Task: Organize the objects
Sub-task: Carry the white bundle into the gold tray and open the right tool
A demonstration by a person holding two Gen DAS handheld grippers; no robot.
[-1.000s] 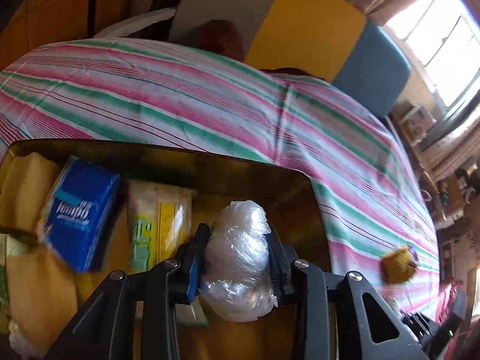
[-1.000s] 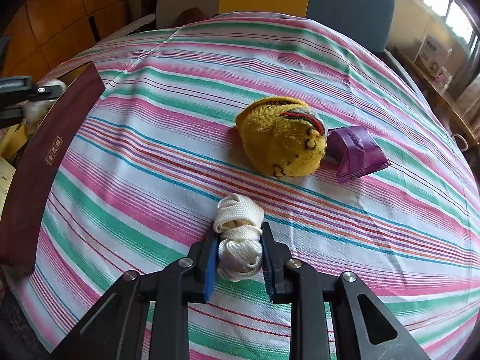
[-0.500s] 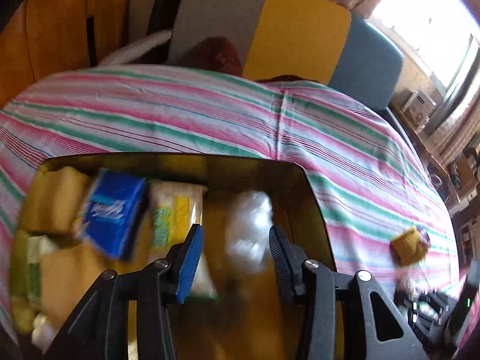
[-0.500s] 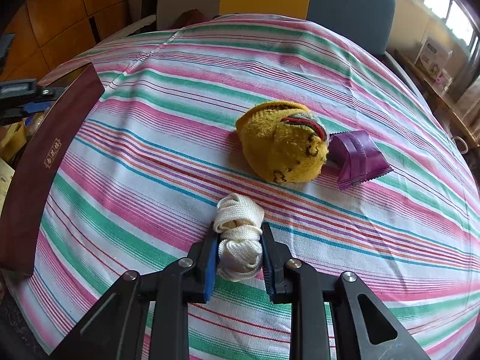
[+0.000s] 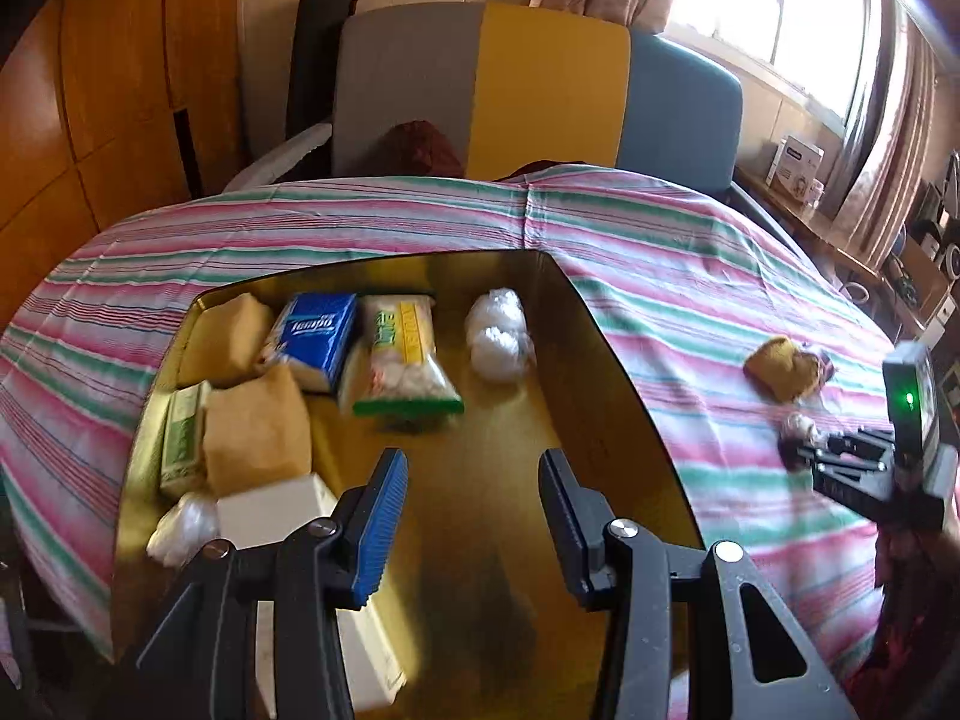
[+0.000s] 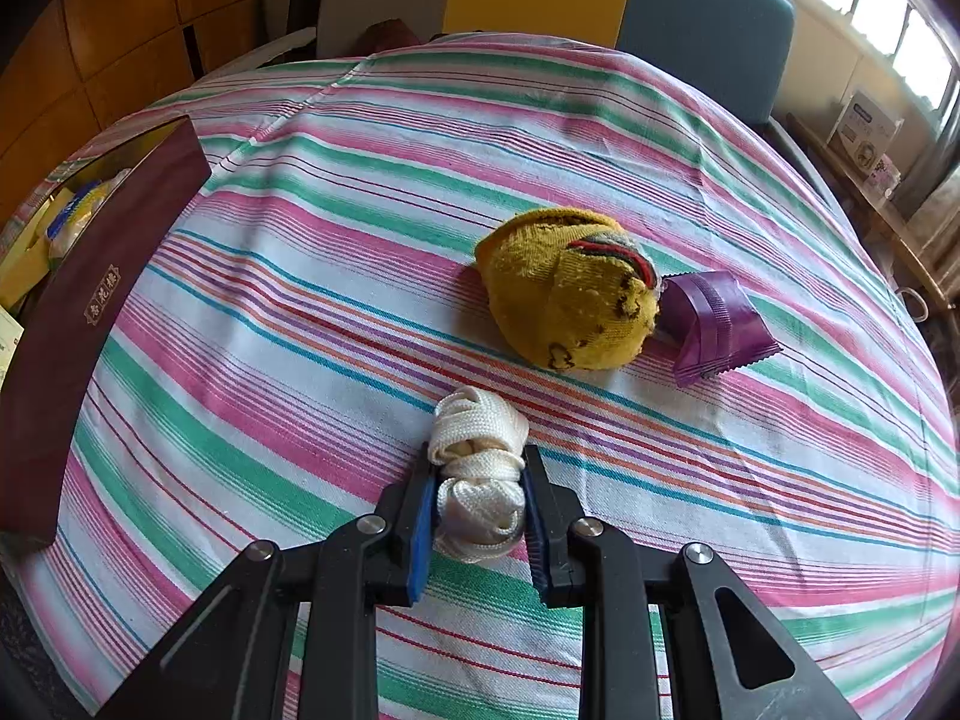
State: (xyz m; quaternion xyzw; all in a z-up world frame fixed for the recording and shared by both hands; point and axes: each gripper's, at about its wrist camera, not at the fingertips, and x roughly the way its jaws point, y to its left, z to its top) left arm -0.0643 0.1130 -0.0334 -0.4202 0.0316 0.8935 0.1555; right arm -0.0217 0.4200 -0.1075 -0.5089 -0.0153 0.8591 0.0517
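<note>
Hovering over the box (image 5: 606,360), left claw (image 5: 474,516) is parted and empty, nothing between the pads. Box sits at the tabletop's (image 5: 690,276) left edge, gold inside, maroon outside.

Box contents, left to right:
- white plastic wad (image 5: 183,525) at the near-left wall, touching a white carton (image 5: 282,504)
- green-white pack (image 5: 183,435) on the left wall, tan pouch (image 5: 258,429) just beside it, partly over it
- second tan pouch (image 5: 228,336) in the far-left corner
- blue tissue pack (image 5: 315,339), tilted, leaning on that pouch
- cotton bag (image 5: 405,360) with yellow-green print, touching the tissue pack
- clear plastic ball (image 5: 501,336) near the far-right wall, apart from the cotton bag

Out on the striped cloth, well right of the box: yellow sock (image 6: 570,294), rolled up, mid-tabletop. Purple sachet (image 6: 714,318) touches its right side.

Right claw (image 6: 477,516) is clamped narrow on a white rope bundle (image 6: 477,468), pads pressing both sides, bundle resting on the cloth near the tabletop's near edge, just in front of the sock. From the left wrist view the right claw shows at the far right with a green light on its body; rope barely visible there.

Chairs (image 5: 540,78) in grey, yellow and blue stand behind the far edge.
</note>
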